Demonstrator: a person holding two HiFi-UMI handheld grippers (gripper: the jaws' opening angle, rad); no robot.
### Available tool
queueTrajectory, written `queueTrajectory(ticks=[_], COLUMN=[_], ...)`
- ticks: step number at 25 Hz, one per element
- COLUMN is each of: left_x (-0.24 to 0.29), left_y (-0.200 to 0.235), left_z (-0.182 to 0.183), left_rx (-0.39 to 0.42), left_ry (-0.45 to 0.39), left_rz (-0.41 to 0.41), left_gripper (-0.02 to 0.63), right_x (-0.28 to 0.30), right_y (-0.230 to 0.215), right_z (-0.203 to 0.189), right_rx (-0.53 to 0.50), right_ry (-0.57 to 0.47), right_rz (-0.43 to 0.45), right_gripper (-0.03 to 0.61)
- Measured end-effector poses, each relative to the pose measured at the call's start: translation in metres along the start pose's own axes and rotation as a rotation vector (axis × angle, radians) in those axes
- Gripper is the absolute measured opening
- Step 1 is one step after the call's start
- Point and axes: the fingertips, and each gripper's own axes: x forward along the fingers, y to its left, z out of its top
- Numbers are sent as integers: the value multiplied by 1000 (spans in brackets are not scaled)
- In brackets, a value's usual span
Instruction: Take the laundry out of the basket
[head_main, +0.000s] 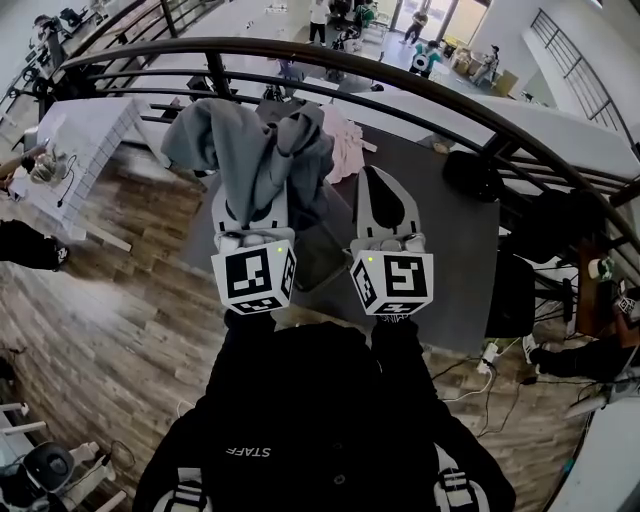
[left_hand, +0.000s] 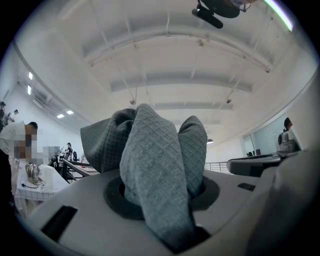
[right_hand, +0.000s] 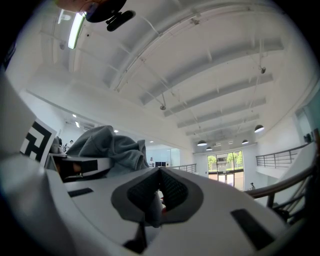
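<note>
On your side of the black railing (head_main: 400, 80), a dark grey table (head_main: 440, 260) stands on a wood-plank floor (head_main: 110, 300), with a pink cloth (head_main: 347, 140) lying on it close under the rail and a bright hall with people beyond. Your left gripper (left_hand: 162, 192) is clenched on the grey garment (head_main: 250, 150), which is held up before the railing and hides the tabletop beneath. Your right gripper (right_hand: 159, 192), just beside it, is pinched shut on what looks like a thin fold of the same cloth, hard to make out.
</note>
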Motion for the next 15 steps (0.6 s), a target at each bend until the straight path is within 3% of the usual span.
queueTrajectory(ticks=[15], left_x=[6], left_y=[5], left_z=[-8], left_rx=[10], left_ry=[19], left_rz=[-12], left_gripper=[163], right_x=[4], right_y=[4], right_z=[-4], right_rx=[0], right_ry=[2], right_rz=[-17], right_gripper=[15])
